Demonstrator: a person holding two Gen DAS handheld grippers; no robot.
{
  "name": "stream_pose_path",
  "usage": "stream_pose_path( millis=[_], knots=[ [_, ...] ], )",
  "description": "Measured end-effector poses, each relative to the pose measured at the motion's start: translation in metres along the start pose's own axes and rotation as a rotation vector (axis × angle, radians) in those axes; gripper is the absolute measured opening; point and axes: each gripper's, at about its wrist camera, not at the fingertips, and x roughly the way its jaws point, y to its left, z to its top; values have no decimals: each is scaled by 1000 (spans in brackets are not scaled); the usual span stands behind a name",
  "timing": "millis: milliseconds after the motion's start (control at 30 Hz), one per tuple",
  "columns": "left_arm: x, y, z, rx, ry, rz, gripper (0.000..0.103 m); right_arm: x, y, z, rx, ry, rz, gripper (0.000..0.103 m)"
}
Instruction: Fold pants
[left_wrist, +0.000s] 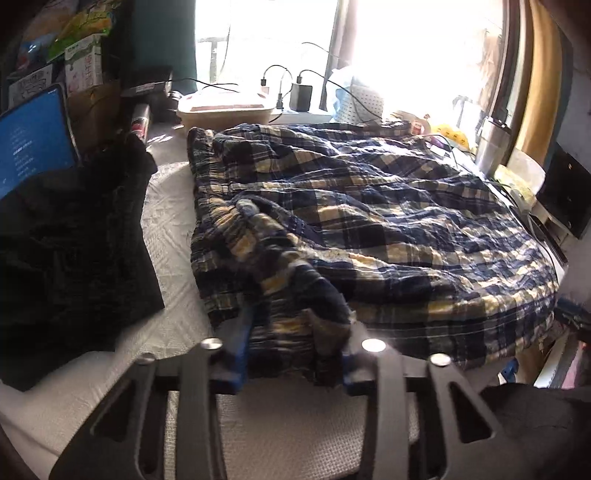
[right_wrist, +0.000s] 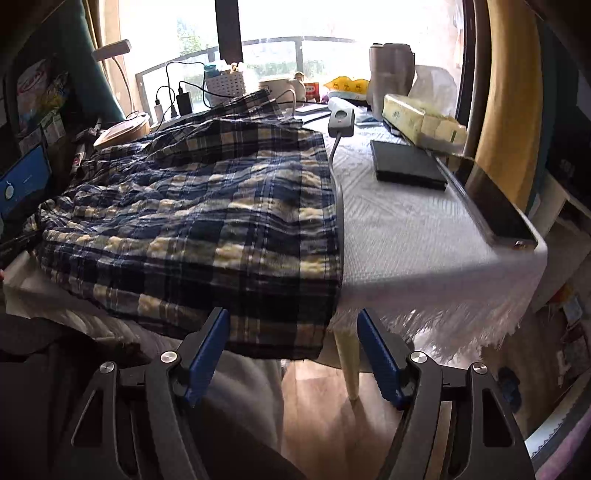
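Note:
Blue, yellow and white plaid pants (left_wrist: 369, 221) lie spread across a table with a white textured cloth (left_wrist: 166, 229). My left gripper (left_wrist: 295, 347) is shut on the bunched waistband end at the near edge, with cloth gathered between its blue pads. In the right wrist view the leg end of the pants (right_wrist: 207, 221) hangs over the front edge of the table (right_wrist: 406, 229). My right gripper (right_wrist: 292, 321) stands open around that hanging hem, its blue pads (right_wrist: 207, 347) apart and not pressing the cloth.
A black garment (left_wrist: 74, 240) lies left of the pants, beside a tablet with a blue screen (left_wrist: 33, 147). A power strip (right_wrist: 341, 120) with its cable, a black case (right_wrist: 406, 166), a tissue box (right_wrist: 421, 122) and a tumbler (left_wrist: 493, 144) stand on the right.

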Motion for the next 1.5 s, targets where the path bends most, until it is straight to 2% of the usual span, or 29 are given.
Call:
stream_pose_path(
  millis=[100,233,267,367,533,600,633,667,733,933,1067,1167,1200,1267,1333,1367,1400,1433,1500],
  knots=[
    [-1,-4,-1,17,4,8,25,5,3,-2,16,3,23,68],
    [-13,-6,3,29,-9,7,24,11,13,-3,-8,21,27,40],
    [-16,-5,4,26,-12,3,24,12,14,-4,-8,24,32,36],
    [-22,-3,6,19,-19,-6,24,15,12,-3,12,18,34,36],
    [-23,-2,5,24,-15,-8,24,19,4,-3,88,17,74,37],
    [-26,-3,6,26,-20,-8,24,19,4,-4,88,24,64,41],
    [-30,-3,7,26,-31,-7,23,19,5,-5,88,27,55,50],
    [-34,-2,9,26,-42,-4,23,18,4,-5,94,26,57,67],
    [-44,1,15,17,-71,7,23,14,1,-6,118,8,74,78],
    [-59,4,28,4,-98,6,23,5,9,0,107,-36,109,78],
    [-56,2,27,14,-89,1,23,16,21,2,76,-15,114,78],
    [-53,5,25,3,-74,-1,23,23,19,-1,129,-9,130,75],
    [-53,5,25,1,-74,-2,23,23,19,-2,132,-11,143,72],
    [-54,5,27,5,-77,-7,23,21,22,-3,118,-21,180,53],
    [-57,4,29,11,-85,-12,23,18,28,-3,83,-22,173,43],
    [-59,3,30,14,-90,-14,23,17,30,-3,71,-18,167,21],
    [-61,2,31,17,-95,-14,23,14,31,-3,52,-16,162,6],
    [-63,2,32,20,-99,-15,23,10,33,-2,34,-18,152,1],
    [-66,2,35,17,-106,-20,23,2,34,1,3,-28,156,1]
  ],
)
